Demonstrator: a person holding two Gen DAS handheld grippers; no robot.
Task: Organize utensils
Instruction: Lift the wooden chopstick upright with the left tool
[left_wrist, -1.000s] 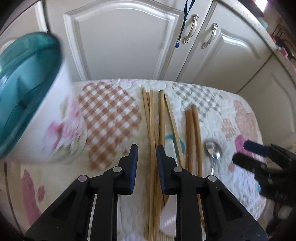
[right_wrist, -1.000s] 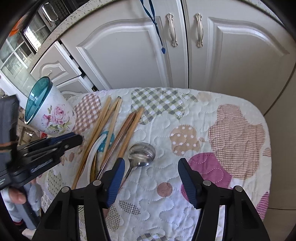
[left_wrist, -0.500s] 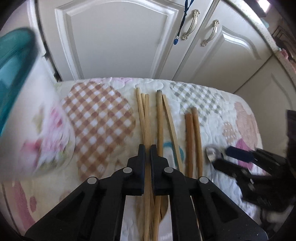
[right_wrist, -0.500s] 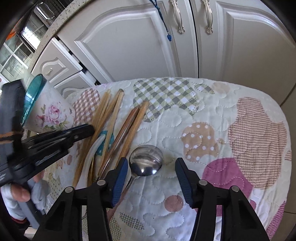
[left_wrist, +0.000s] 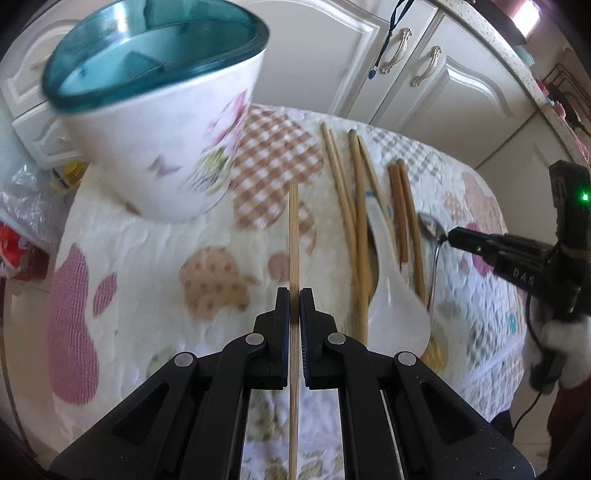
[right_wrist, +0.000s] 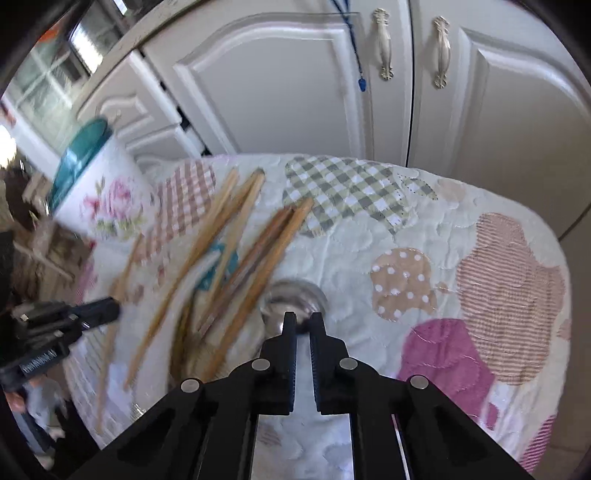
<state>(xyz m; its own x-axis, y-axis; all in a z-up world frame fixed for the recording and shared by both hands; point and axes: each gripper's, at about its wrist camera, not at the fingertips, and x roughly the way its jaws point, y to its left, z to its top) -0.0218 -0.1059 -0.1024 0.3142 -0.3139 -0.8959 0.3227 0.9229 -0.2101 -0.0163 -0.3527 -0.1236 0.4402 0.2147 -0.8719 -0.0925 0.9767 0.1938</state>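
Note:
My left gripper (left_wrist: 294, 295) is shut on a single light wooden chopstick (left_wrist: 294, 236), lifted off the quilted cloth and pointing toward the flowered holder cup with a teal rim (left_wrist: 162, 110). Several more chopsticks (left_wrist: 354, 206) and a white ceramic spoon (left_wrist: 395, 295) lie to its right. My right gripper (right_wrist: 300, 318) is shut on the metal spoon (right_wrist: 295, 299) at the neck of its bowl; it also shows in the left wrist view (left_wrist: 432, 227). The cup (right_wrist: 96, 188) stands at far left in the right wrist view.
White cabinet doors (right_wrist: 369, 92) stand behind the quilted table (right_wrist: 480, 258). Plastic bags and clutter (left_wrist: 22, 221) sit beyond the table's left edge. The brown chopstick pair (right_wrist: 266, 254) lies just left of the metal spoon.
My left gripper closed on one chopstick and lifted it left, away from the pile, toward the cup. My right gripper moved in and closed on the metal spoon.

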